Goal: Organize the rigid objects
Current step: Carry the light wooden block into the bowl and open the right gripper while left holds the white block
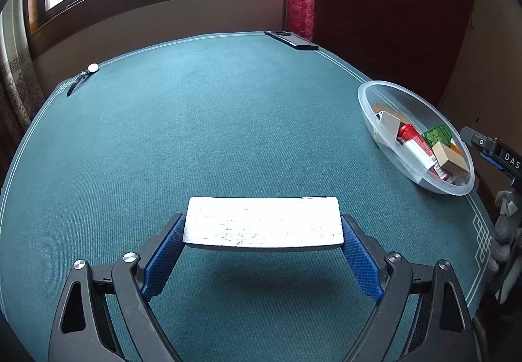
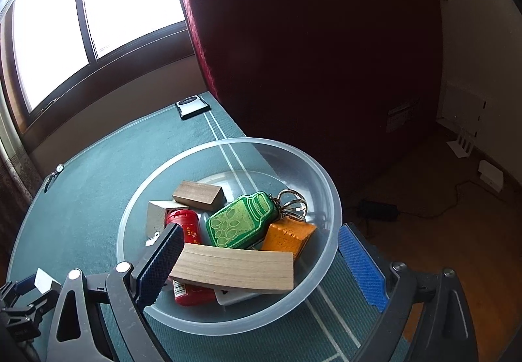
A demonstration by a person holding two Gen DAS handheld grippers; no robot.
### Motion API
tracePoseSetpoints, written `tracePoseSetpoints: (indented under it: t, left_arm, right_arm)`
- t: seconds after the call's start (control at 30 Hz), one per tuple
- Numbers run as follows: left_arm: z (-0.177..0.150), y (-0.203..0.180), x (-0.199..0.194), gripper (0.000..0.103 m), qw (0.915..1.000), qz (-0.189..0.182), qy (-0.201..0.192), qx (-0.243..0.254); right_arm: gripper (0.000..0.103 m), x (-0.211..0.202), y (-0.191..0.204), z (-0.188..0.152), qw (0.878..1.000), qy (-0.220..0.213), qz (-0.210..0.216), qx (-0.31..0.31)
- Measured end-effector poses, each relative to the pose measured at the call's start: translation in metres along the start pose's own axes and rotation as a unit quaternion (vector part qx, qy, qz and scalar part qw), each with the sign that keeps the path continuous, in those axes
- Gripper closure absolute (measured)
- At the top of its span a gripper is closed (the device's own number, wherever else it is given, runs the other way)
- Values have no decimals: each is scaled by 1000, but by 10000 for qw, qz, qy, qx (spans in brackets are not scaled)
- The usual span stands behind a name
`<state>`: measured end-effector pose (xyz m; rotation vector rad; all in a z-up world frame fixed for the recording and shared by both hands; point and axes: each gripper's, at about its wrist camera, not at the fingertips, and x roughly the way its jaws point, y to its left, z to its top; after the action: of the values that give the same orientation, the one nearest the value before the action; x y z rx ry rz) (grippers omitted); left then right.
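Currently, left gripper [image 1: 262,233] fingers clamp a white block [image 1: 263,221] above the green table [image 1: 195,133]; right gripper [image 2: 259,259] fingers spread over the bowl [image 2: 326,179]. Next, probably carry it rightward into the bowl.

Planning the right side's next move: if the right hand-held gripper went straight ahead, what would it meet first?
Probably the long wooden block lying in the clear bowl, between the open right hand-held gripper fingers; depth is uncertain.
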<state>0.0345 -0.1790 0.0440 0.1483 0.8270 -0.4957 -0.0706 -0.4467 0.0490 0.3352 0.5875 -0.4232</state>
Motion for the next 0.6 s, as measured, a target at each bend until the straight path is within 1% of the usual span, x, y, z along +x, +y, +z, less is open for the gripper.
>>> tracePoseSetpoints:
  t: [0.2, 0.43, 0.6]
  left_arm:
    - [19, -24, 3, 12, 9997, -167, -33, 199]
    - [46, -58, 8, 12, 9980, -416, -173, 448]
    - [61, -82, 16, 12, 9962, -572, -197, 620]
  right_arm:
    - [5, -9, -17, -3, 9997, -161, -118, 144]
    - [5, -8, -30, 0, 9987, -200, -217, 422]
    - [5, -9, -37, 2, 9978, -238, -252, 570]
